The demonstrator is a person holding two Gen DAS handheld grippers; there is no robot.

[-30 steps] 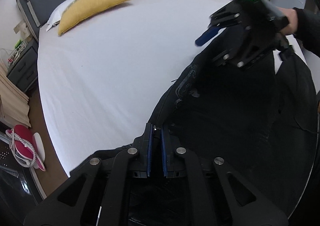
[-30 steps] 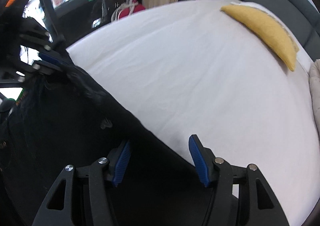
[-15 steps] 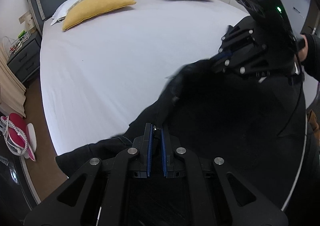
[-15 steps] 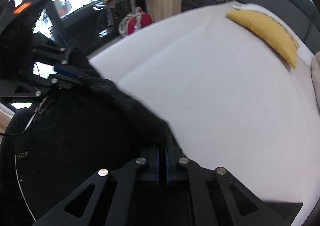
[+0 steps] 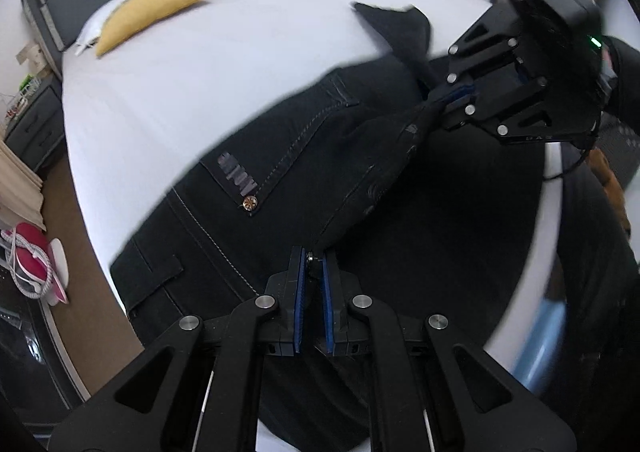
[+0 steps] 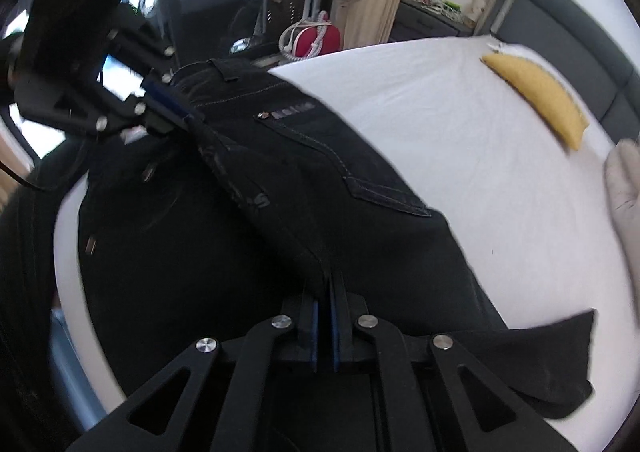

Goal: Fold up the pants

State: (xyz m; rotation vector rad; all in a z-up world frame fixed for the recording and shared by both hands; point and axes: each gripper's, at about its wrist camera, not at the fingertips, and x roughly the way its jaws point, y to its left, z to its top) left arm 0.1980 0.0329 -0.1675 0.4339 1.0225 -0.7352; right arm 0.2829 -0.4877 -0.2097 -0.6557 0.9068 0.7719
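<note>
Waistband fabric of the black denim pants [image 5: 280,172] sits clamped between my left gripper [image 5: 311,292] jaws in the left wrist view, stretched taut to the right gripper [image 5: 456,96], also shut on cloth, above the white-sheeted bed [image 5: 200,64]. From the right wrist view, the pants drape over the bed's edge; I should keep equal tension and lower both grips together so the fold lands flat.

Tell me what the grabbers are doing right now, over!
Left gripper shut on black pants. Right gripper shut on them too, fabric ridge pulled up between both. Yellow pillow far up the bed, nothing in the way.
</note>
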